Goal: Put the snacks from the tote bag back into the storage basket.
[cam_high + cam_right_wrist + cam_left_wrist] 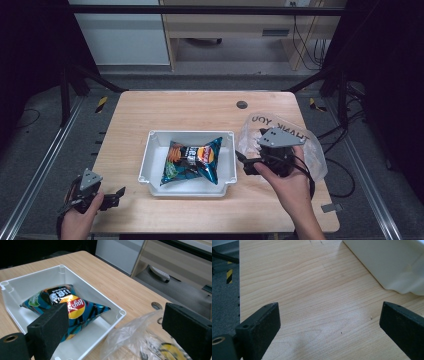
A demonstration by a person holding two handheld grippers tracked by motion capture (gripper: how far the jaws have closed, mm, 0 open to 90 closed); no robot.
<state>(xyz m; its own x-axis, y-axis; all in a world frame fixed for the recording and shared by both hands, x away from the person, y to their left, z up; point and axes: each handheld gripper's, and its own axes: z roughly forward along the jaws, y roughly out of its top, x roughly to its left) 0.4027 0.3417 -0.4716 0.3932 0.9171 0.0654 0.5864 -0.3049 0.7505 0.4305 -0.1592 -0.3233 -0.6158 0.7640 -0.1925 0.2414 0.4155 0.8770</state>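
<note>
A white plastic bin [190, 133] sits mid-table, and a blue bag of chips [195, 160] lies flat inside it. My right gripper [244, 162] hovers just right of the bin, jaws open and pointing left. Under it lies a clear "THANK YOU" plastic bag [260, 122]. In the right gripper view the open gripper [116, 306] looks over the chips bag [80, 307], the bin [92, 289] and the crumpled plastic bag [135, 337]. My left gripper [119, 194] rests open at the table's front left corner. Its own view has the open gripper [329, 307] over bare wood, the bin's corner [387, 262] ahead.
A round cable hole [242, 105] marks the far side of the table. Metal frame rails run along both sides, and cables lie on the floor at the right. Bare wood stretches left of the bin and along the front edge.
</note>
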